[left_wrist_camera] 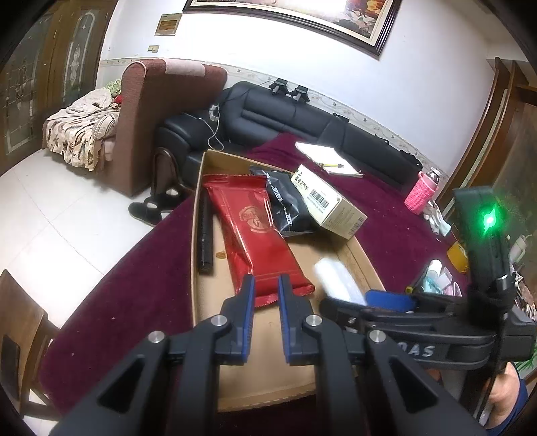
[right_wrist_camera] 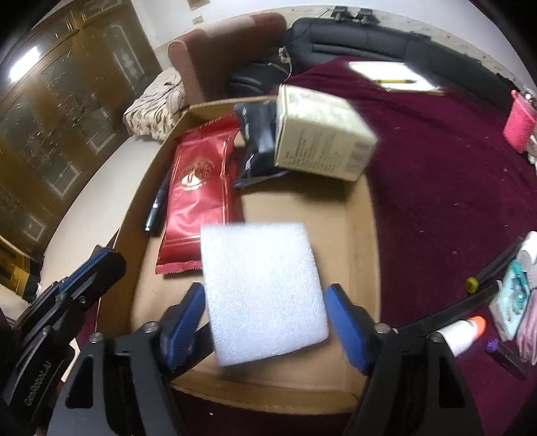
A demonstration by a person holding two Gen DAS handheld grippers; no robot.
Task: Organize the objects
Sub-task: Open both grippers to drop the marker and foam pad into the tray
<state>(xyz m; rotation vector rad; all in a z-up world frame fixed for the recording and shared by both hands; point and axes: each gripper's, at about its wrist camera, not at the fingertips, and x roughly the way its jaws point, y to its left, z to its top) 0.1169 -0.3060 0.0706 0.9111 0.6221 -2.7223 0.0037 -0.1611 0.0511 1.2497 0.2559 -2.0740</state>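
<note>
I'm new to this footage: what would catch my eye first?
A white foam block sits between the right gripper's spread fingers, over the cardboard tray. In the tray's left half lies a shiny red packet, with the left gripper at its near end.

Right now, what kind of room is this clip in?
Most likely a home living room: a black sofa, a brown armchair, and a framed picture on the wall behind the cloth-covered table.

1. Black leather sofa (left_wrist_camera: 302,117) along the far wall.
2. Brown armchair (left_wrist_camera: 151,110) at far left, patterned blanket (left_wrist_camera: 80,134) beside it.
3. Framed picture (left_wrist_camera: 302,16) on the wall.
4. Black slippers (left_wrist_camera: 151,204) on the white floor.
5. Glazed wooden doors (right_wrist_camera: 60,110), far left.
</note>
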